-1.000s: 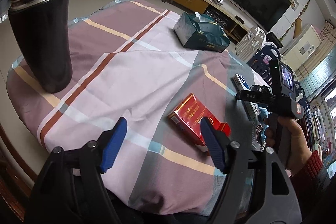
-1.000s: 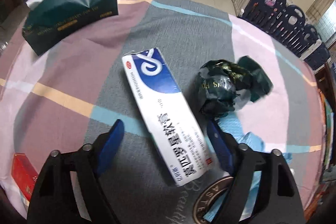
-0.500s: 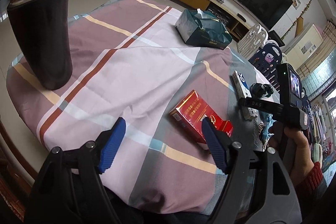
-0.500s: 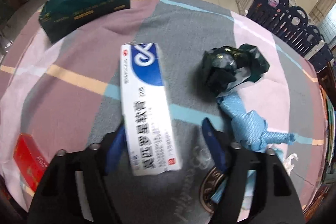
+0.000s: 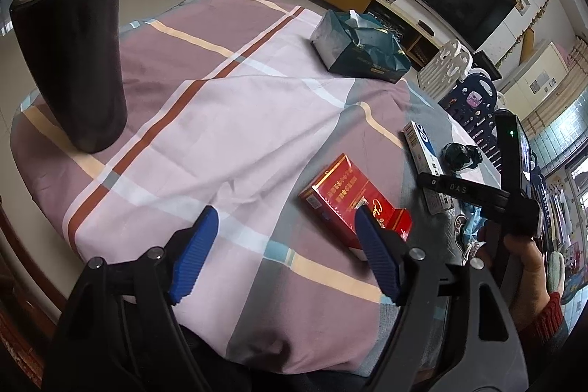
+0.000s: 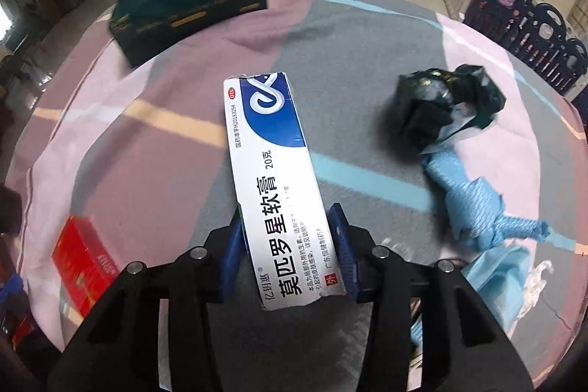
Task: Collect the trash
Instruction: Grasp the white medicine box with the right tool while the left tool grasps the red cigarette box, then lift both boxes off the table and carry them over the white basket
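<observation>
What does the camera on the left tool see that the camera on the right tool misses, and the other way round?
Only the left wrist view shows the tall dark tumbler, the left gripper with its jaws open over bare cloth, and the person's right hand.

Only the right wrist view shows the crumpled blue paper and the right gripper, its jaws closing on the near end of the ointment box.

Both show the ointment box, the red cigarette pack, the green tissue pack, the dark crumpled wrapper and the plaid tablecloth.
</observation>
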Motion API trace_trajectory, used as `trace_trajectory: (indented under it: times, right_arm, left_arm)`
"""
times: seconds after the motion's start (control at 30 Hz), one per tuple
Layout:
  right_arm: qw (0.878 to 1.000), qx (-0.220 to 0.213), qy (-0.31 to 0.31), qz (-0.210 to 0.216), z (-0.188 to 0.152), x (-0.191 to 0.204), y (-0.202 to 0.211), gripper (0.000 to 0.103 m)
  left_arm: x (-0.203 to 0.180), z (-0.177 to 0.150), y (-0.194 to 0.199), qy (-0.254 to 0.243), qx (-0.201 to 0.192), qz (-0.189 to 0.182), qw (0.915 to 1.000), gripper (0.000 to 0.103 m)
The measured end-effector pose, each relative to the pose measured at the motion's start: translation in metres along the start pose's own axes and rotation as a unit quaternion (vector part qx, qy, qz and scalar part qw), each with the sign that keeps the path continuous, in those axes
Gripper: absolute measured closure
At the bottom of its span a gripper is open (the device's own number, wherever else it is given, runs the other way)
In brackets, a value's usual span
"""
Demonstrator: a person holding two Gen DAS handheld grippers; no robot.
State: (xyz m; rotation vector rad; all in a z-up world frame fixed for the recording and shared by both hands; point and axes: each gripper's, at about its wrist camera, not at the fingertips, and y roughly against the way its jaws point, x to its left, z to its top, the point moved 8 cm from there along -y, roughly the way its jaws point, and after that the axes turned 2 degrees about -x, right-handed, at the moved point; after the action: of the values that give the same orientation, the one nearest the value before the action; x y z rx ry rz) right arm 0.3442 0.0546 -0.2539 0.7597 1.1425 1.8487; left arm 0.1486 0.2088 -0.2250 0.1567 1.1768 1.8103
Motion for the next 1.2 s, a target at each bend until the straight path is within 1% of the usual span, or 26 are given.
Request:
trace_trajectory:
  times: [0.13,0.2,0.4,0.5,0.53,0.57,0.63,0.7,0.77,0.87,0.93,1.0,1.07,1.2]
  right_arm:
    - [0.997,0.010,-0.034,0.069,-0.021,0.019,0.012,0.058]
    - [0.995,0.016,-0.032,0.091,-0.034,0.034,0.017,0.058]
    - [0.992,0.029,0.013,0.123,-0.068,0.084,0.038,0.058]
    - [0.986,0.049,0.024,0.154,-0.089,0.106,0.045,0.058]
    - [0.986,0.050,0.026,0.158,-0.093,0.109,0.047,0.058]
    - [0.987,0.046,0.026,0.153,-0.097,0.107,0.050,0.058]
    - [0.994,0.022,0.014,0.110,-0.098,0.091,0.059,0.058]
    - [0.997,0.004,-0.019,0.069,-0.101,0.064,0.065,0.058]
    - [0.998,-0.004,-0.051,0.045,-0.108,0.042,0.072,0.058]
    - [0.996,-0.011,-0.076,0.035,-0.121,0.019,0.083,0.058]
    - [0.996,-0.014,-0.087,0.032,-0.130,0.013,0.087,0.058]
    - [0.994,-0.010,-0.104,0.043,-0.140,0.009,0.087,0.058]
    - [0.991,-0.004,-0.120,0.052,-0.148,0.009,0.086,0.058]
    - [0.991,0.007,-0.127,0.049,-0.158,0.012,0.080,0.058]
  left_arm:
    - [-0.001,0.001,0.000,0.000,0.000,0.001,1.0000,0.026]
    - [-0.001,0.000,0.000,0.000,0.001,0.000,1.0000,0.026]
    - [0.003,0.000,-0.004,0.018,0.008,-0.004,0.9998,0.025]
    - [0.006,0.000,-0.005,0.025,0.010,-0.004,0.9996,0.024]
    - [0.006,0.000,-0.005,0.028,0.010,-0.003,0.9996,0.024]
    - [0.007,-0.001,-0.006,0.029,0.011,-0.002,0.9995,0.023]
    - [0.006,-0.002,-0.008,0.026,0.016,-0.001,0.9995,0.021]
    - [0.002,-0.006,-0.011,0.018,0.025,-0.003,0.9995,0.019]
    - [-0.007,-0.012,-0.017,0.004,0.040,-0.011,0.9991,0.018]
    - [-0.027,-0.026,-0.034,-0.023,0.074,-0.030,0.9965,0.018]
    - [-0.042,-0.032,-0.046,-0.056,0.106,-0.022,0.9925,0.018]
    - [-0.051,-0.032,-0.050,-0.079,0.113,-0.019,0.9903,0.018]
    - [-0.054,-0.034,-0.054,-0.091,0.120,-0.009,0.9886,0.018]
    - [-0.054,-0.036,-0.056,-0.106,0.125,0.006,0.9865,0.018]
